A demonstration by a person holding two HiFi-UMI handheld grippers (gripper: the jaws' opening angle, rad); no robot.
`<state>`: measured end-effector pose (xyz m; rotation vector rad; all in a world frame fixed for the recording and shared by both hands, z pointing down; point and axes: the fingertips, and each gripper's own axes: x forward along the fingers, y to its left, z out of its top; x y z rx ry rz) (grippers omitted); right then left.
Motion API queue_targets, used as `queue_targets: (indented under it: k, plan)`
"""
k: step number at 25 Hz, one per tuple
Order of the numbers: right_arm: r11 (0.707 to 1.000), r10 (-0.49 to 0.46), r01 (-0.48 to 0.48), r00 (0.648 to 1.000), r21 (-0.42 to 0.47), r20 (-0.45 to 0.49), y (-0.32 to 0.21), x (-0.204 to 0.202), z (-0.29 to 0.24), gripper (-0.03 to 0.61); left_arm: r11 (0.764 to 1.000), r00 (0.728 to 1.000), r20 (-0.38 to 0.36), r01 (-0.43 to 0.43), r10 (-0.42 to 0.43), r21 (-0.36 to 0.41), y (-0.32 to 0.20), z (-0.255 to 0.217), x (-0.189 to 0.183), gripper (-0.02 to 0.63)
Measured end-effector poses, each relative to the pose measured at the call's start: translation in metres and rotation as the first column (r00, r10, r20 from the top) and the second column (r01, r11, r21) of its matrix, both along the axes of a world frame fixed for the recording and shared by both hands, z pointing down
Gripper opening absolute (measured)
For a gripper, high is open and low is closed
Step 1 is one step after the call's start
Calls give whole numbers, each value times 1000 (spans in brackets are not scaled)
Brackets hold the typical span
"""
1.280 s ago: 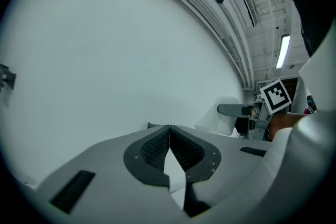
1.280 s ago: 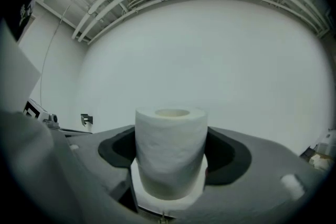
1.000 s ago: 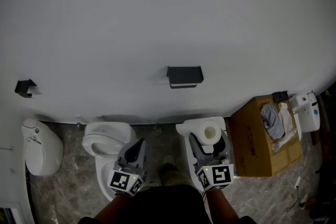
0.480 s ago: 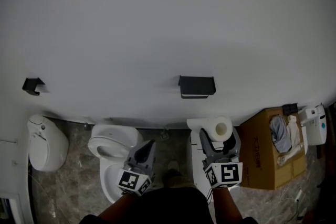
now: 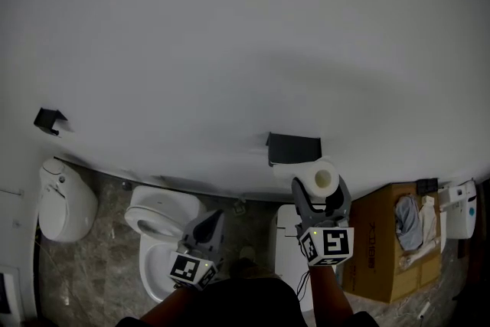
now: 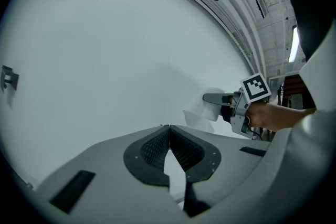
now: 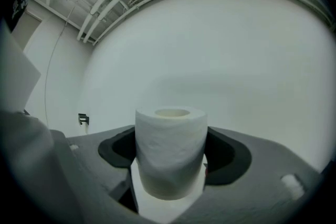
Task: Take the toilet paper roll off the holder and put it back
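A white toilet paper roll [image 5: 319, 178] stands upright between the jaws of my right gripper [image 5: 318, 191], which is shut on it. It hangs just below and to the right of the black holder [image 5: 293, 148] on the white wall, and I cannot tell if they touch. In the right gripper view the roll [image 7: 170, 139] fills the gap between the dark pads [image 7: 223, 157]. My left gripper [image 5: 205, 227] is lower and to the left, jaws shut with nothing in them. In the left gripper view its tips [image 6: 169, 129] meet, and the roll [image 6: 209, 110] shows at the right.
A white toilet [image 5: 155, 227] stands under the left gripper, with a white bin [image 5: 67, 199] farther left. A cardboard box [image 5: 389, 260] with cloth in it sits at the right, beside a white device [image 5: 459, 209]. A small black hook [image 5: 49, 119] is on the wall at left.
My right gripper has carried the roll up and toward the wall, from well below the holder to right beneath it. My left gripper has shifted a little the same way.
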<state>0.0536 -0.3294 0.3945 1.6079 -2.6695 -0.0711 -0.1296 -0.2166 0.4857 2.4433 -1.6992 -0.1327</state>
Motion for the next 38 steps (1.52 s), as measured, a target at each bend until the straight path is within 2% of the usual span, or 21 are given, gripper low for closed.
queue_targets:
  k: [3,6,9,13,18,25,28,32,38]
  plan:
    - [1000,-14,14,1000,-2,-17,-24,-3,2,364,1000,1000,12,12,-11,-26,-11,3,3,17]
    - [999,-34,34,999,-4,-16,-49,-8,4,364,1000,999,40,23,-23,1,-23,11,0,17]
    - [998,-53,53,998,-16,-20,-73,-12,13,364,999,999,20,39,-39,-2,-35,10,0,17]
    - [996,-69,68,997,-49,-28,-102,-14,32,364,995,997,-14,77,-78,-63,-47,11,5,17]
    - [995,-72,69,997,-71,-38,-132,-19,55,364,992,994,12,106,-105,-67,-61,14,1,17]
    - [993,-56,49,996,-108,-63,-145,-22,83,364,990,994,43,108,-105,-86,-69,28,0,17]
    - [993,-53,44,996,-110,-74,-148,-24,89,364,986,993,11,119,-118,-114,-76,14,4,17]
    - [994,-32,24,997,-104,-76,-150,-25,90,365,990,993,48,107,-103,-90,-74,28,-3,17]
    - [995,-39,33,997,-92,-65,-149,-23,90,369,990,994,46,104,-100,-93,-72,25,-1,17]
